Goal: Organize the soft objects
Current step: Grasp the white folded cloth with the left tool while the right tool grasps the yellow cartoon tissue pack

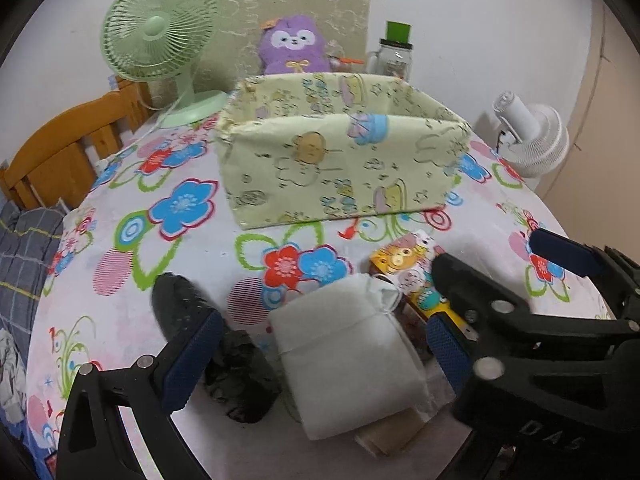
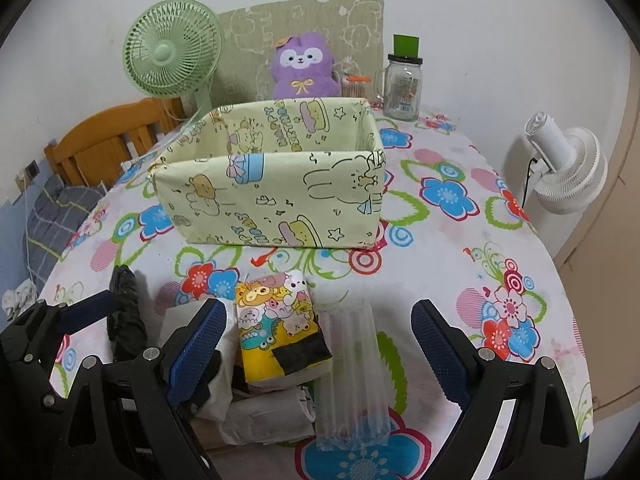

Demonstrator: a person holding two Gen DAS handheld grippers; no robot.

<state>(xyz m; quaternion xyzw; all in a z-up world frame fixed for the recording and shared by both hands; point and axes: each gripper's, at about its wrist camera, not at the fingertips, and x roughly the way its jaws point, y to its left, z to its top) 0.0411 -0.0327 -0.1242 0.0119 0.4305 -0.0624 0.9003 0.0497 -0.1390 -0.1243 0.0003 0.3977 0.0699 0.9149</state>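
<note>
Your left gripper (image 1: 316, 344) hangs with its fingers apart, straddling the white drawstring pouch (image 1: 344, 360). Your right gripper (image 2: 316, 348) is also spread wide, framing the clear air-cushion sleeve (image 2: 352, 376) and the cartoon tissue pack (image 2: 280, 320).

Landmark: the fabric bin (image 2: 272, 196), open-topped and apparently empty, on the flowered tabletop (image 2: 460, 272).

- White pouch: nearest you, in front of the bin. Likely light and limp and will sag; pinch across the flat body, not the gathered neck. Long axis runs toward the bin, with the tied neck at the bin end.
- Black crumpled cloth (image 1: 236, 372): just left of the pouch, elongated toward the bin. Soft, likely compresses; grip the thick middle.
- Air-cushion sleeve: right of the tissue pack, ribs running toward the bin. Probably slippery and nearly weightless; squeeze gently across the ribs.
- Tissue pack: closest of the pile to the bin, long axis pointing at its front wall. Squashy, with a glossy wrapper; take it across the short sides.
- Beyond the bin: a purple plush (image 2: 304, 68) against the wall.
</note>
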